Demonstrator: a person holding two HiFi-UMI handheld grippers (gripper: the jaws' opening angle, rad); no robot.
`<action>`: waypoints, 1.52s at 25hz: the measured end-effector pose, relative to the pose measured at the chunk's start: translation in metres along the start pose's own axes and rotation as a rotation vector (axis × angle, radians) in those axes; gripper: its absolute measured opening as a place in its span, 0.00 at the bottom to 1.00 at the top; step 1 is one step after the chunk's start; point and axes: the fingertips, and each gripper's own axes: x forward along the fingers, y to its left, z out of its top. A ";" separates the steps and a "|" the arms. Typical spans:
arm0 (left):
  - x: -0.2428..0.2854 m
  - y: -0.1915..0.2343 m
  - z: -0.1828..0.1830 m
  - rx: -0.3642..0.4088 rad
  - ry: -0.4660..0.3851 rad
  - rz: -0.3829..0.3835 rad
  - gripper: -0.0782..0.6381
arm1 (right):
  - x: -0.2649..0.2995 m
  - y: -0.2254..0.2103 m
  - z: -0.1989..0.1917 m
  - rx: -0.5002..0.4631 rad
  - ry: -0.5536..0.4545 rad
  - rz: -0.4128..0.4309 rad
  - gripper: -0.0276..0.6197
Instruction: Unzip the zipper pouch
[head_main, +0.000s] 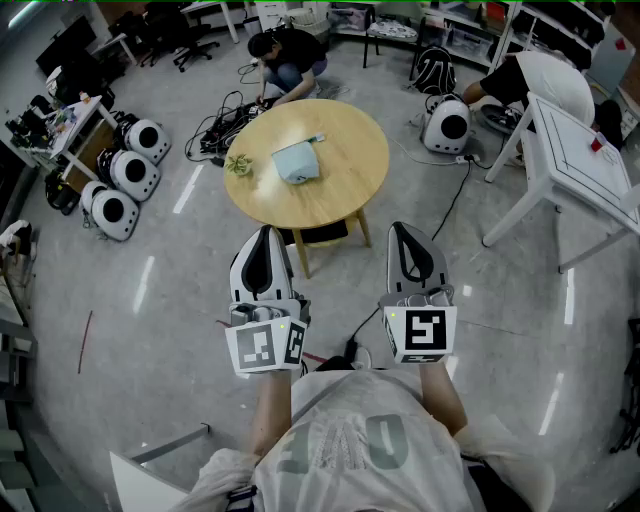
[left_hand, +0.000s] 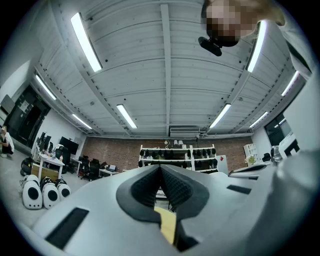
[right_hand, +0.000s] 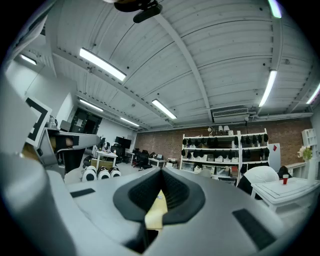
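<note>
Head view, approach stage apparently: pale-blue soft zipper pouch (head_main: 297, 162) at centre of round wooden counter (head_main: 345, 190), left gripper (head_main: 264, 240) and right gripper (head_main: 408, 238) both closed, empty, well short of counter's near edge; next, reach in, pin pouch, draw zipper open.

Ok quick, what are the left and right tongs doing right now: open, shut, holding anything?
Left tongs: shut, nothing between them.
Right tongs: shut, nothing between them.
</note>
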 end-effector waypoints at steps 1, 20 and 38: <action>-0.001 0.004 0.000 0.000 0.004 0.002 0.15 | 0.000 0.002 -0.001 0.002 0.004 -0.002 0.09; 0.000 0.022 -0.022 -0.040 0.057 0.051 0.15 | 0.011 0.008 -0.023 0.072 0.055 0.064 0.09; 0.107 0.077 -0.046 -0.064 0.008 0.049 0.15 | 0.134 -0.006 -0.045 0.043 0.148 0.037 0.09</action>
